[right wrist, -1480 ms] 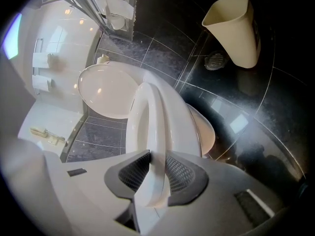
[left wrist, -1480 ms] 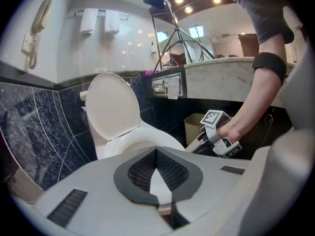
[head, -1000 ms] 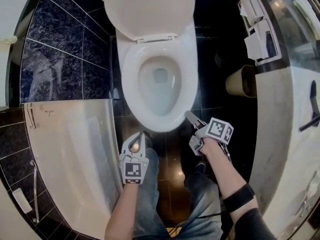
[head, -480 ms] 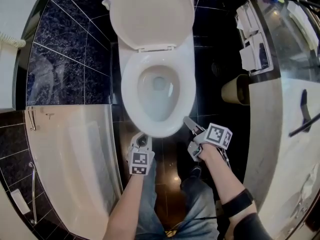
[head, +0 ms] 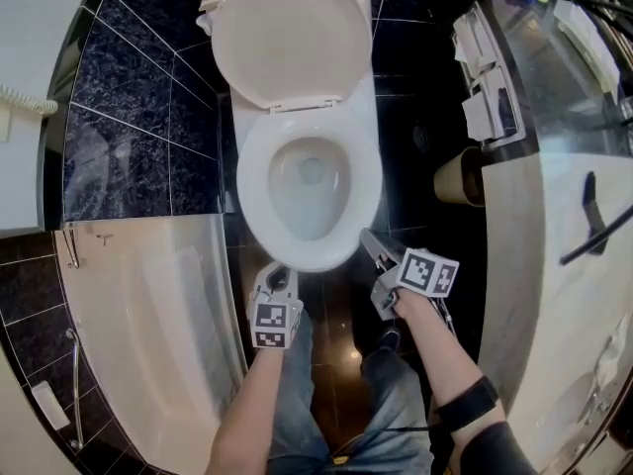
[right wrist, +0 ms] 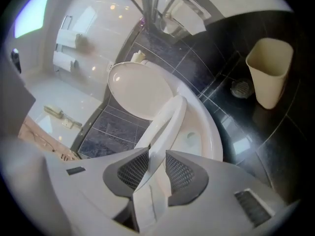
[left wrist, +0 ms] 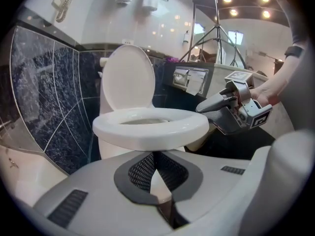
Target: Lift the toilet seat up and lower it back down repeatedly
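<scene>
Below the bowl (head: 312, 211), lower middle of the head view: two tools, both aimed at the front rim.

Right tool (head: 368, 237): jaws apart at a moderate width, just been opening further. Front-right edge of toilet seat (head: 255, 191) between the pads (right wrist: 133, 168), a gap visible beside one pad, so straddling rather than clamping. Judged reason for that placement: front rim farthest from the hinge (head: 309, 75), hence least effort to swing the seat.

Left tool (head: 281, 269): tips together, nothing held, parked just short of the front of the seat and apart from it. Probably kept clear so as not to obstruct the swing.

Seat itself low over the bowl, centre of frame. Resting or barely raised at the front: not resolvable.

Lid (head: 292, 33) upright at the back, upper centre, leaving room for the seat to fold up against it. Waste bin (head: 461, 174) at right, well apart from the swing path.

Next, by judgement: either a fresh grip and lift, or withdrawal after a lowering. Undecidable from these views.
</scene>
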Demonstrator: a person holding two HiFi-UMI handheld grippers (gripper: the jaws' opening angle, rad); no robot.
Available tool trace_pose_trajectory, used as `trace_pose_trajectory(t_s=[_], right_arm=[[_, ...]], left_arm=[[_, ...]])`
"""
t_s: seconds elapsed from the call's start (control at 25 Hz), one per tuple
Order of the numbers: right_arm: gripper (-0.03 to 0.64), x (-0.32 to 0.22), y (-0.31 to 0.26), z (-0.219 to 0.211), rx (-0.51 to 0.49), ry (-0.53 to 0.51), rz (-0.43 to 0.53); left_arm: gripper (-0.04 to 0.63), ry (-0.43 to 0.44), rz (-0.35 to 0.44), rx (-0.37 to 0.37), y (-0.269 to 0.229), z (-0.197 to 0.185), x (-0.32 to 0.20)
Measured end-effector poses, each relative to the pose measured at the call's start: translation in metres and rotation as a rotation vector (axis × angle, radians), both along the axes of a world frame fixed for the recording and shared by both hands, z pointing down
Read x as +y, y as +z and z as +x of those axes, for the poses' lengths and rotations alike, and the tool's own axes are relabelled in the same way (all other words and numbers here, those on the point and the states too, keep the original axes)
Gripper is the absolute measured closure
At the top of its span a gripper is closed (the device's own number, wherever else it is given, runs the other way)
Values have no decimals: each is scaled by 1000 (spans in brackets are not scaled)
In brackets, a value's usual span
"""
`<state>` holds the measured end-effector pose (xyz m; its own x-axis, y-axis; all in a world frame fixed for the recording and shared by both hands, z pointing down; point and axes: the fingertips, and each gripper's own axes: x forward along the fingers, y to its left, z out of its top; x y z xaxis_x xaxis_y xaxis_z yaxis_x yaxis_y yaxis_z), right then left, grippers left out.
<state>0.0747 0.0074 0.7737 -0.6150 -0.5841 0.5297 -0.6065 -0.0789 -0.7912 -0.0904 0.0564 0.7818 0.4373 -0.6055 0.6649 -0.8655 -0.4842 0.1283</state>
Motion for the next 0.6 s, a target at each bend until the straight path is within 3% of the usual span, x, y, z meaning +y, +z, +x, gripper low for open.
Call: trace_pose_trajectory(t_s=[0.12, 0.28, 0.44, 0.6], right_arm=[[495, -10, -32, 7, 133, -44, 106], [593, -24, -84, 16, 331, -111, 257], [600, -43, -135, 16, 508, -182, 392], [599, -64, -178, 5, 612, -228, 481]], left_arm=[[609, -15, 25, 17, -26, -1, -14], [609, -29, 56, 26, -66, -1, -41], [609, -32, 106, 16, -98, -5, -75], [608, -12, 123, 40, -132, -2, -108]])
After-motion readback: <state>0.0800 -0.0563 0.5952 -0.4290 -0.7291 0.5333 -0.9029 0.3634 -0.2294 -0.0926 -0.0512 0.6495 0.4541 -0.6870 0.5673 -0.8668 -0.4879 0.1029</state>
